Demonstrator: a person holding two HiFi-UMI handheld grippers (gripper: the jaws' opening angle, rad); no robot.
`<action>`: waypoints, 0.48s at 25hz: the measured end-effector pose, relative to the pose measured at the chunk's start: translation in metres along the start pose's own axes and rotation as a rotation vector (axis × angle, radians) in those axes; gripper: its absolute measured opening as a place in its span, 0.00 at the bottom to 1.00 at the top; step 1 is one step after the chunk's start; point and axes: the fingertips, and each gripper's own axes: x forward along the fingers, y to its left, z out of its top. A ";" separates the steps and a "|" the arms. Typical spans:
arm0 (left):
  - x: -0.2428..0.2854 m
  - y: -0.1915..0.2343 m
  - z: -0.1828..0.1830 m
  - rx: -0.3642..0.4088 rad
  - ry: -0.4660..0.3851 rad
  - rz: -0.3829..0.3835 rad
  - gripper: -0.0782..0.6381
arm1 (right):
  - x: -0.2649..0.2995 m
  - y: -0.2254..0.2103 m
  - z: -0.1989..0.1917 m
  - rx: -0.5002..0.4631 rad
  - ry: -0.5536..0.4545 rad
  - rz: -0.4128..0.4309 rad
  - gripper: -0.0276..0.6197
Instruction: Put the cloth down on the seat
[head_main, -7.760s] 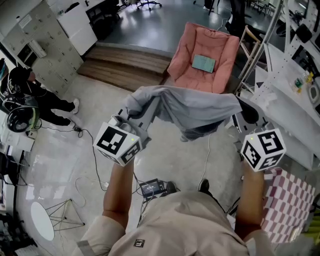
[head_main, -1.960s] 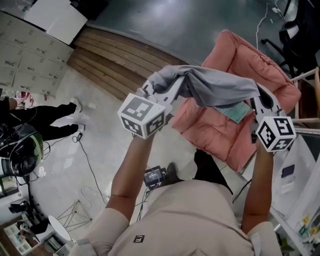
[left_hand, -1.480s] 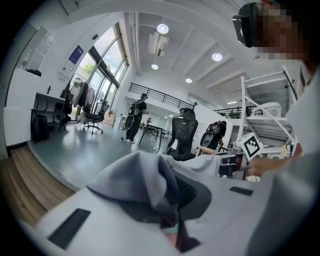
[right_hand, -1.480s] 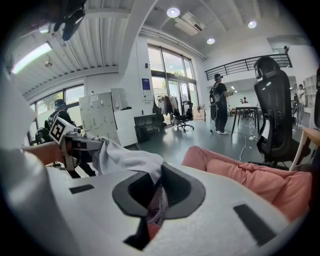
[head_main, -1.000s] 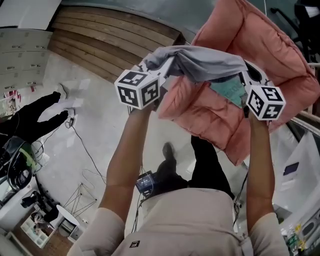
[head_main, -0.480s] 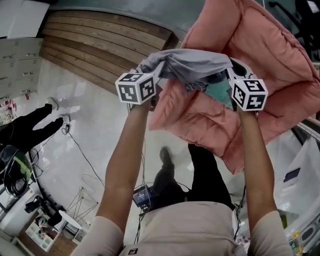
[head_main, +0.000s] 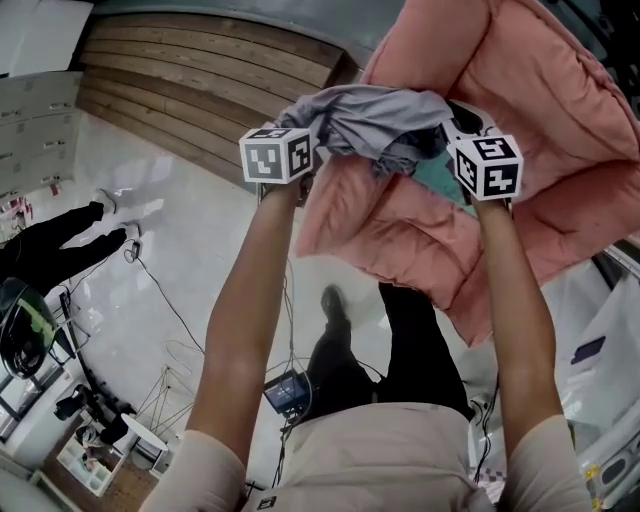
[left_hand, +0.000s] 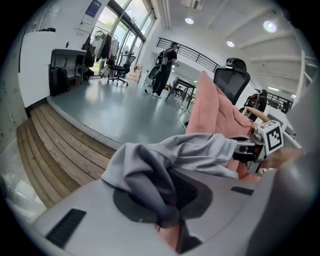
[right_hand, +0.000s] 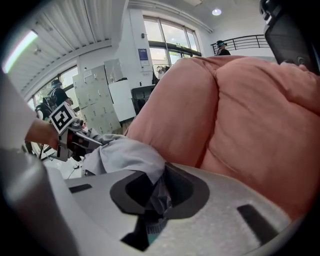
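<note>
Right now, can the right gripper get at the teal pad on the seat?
Probably not: the right gripper has the grey cloth between its opening fingers, and it hangs over the teal pad.

No legible text anywhere, blue wall sign (left_hand: 93, 7) unreadable (too small and blurred)

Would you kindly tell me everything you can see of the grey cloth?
The grey cloth is soft, plain, jersey-looking fabric, bunched and creased, strung in the air between both grippers just above the pink seat cushion. The left gripper is clamped on one gathered end; the right gripper has the other end between its jaws, which are opening. Its sagging middle seems to brush the cushion.
</note>
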 end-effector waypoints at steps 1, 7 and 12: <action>0.002 0.000 -0.002 0.009 0.007 0.006 0.14 | 0.001 0.000 -0.002 -0.001 0.004 0.004 0.12; -0.012 0.004 -0.004 0.016 0.006 0.023 0.35 | -0.005 0.001 -0.008 -0.001 0.048 0.041 0.24; -0.037 0.008 -0.008 0.043 0.006 0.012 0.46 | -0.021 0.008 -0.016 0.003 0.113 0.089 0.29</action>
